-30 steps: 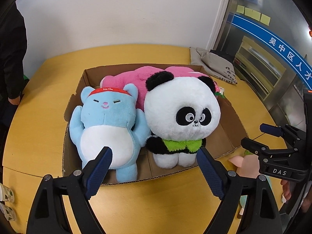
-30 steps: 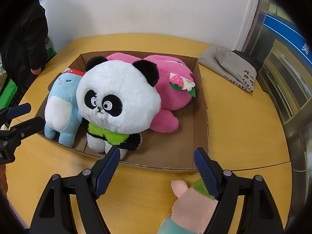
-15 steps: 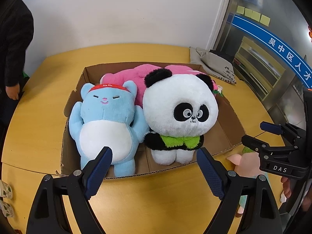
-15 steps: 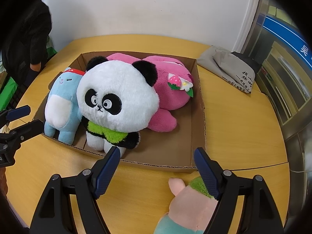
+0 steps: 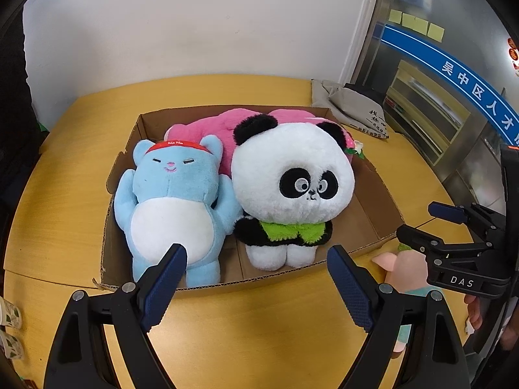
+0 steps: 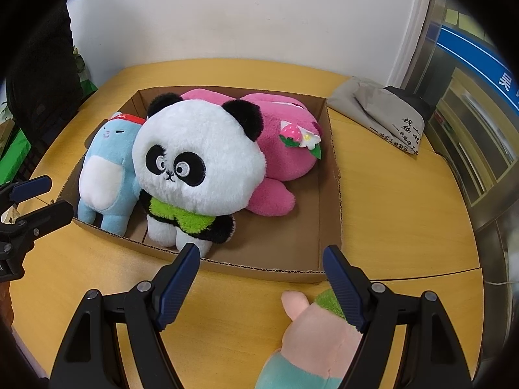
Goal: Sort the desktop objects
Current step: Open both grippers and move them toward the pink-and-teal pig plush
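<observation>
Here, a shallow cardboard box (image 5: pixel 382 191) sits on the round wooden desk (image 5: pixel 65 175) with three plush toys inside. The panda (image 5: pixel 292 181) stands upright near the front wall, touching the blue bear (image 5: pixel 172 201) that lies on its back to its left. A pink plush (image 6: pixel 285 149) with a strawberry patch lies behind them. A fourth toy, pink with a green tuft (image 6: pixel 318 334), lies on the desk just outside the box's front right corner, under the right tool (image 6: pixel 259 278), whose jaws are apart and empty. The left tool (image 5: pixel 256 275) hovers before the box, jaws apart too. A grey bag (image 6: pixel 382 113) rests beyond the box.
</observation>
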`<state>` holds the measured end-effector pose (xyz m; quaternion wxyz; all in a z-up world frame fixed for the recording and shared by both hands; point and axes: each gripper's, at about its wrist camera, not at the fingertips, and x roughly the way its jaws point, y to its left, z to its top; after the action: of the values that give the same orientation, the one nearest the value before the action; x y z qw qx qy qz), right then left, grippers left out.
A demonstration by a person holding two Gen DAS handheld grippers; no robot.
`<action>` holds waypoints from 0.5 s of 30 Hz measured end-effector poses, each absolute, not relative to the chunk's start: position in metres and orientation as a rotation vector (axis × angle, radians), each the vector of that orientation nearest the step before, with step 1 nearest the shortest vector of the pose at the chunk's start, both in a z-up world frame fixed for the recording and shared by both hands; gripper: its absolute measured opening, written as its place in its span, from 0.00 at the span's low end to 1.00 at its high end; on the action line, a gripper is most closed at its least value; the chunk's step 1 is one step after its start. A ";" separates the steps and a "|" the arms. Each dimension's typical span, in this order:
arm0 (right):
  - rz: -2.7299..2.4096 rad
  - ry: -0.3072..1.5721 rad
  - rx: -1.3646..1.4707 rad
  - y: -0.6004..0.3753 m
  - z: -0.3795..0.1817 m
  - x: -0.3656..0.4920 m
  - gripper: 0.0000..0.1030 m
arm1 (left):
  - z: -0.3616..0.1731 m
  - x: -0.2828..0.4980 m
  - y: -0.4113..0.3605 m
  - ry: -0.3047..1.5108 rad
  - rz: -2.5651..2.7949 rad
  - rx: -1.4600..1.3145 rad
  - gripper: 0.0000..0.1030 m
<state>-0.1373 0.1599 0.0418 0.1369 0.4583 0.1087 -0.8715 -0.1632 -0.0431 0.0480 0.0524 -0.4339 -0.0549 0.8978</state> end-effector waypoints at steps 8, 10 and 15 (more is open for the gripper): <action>-2.525 0.309 1.319 0.162 0.043 -0.131 0.76 | 0.048 -0.157 -0.041 -0.182 2.720 -1.316 0.89; -2.525 0.304 1.318 0.163 0.043 -0.128 0.76 | 0.048 -0.155 -0.040 -0.173 2.718 -1.317 0.89; -2.518 0.291 1.286 0.169 0.048 -0.114 0.76 | 0.047 -0.152 -0.033 -0.183 2.699 -1.316 0.89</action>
<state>-0.1144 0.1695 0.0478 0.1489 0.4475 0.1014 -0.8760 -0.1518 -0.0325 0.0469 0.0665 -0.4364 -0.0607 0.8952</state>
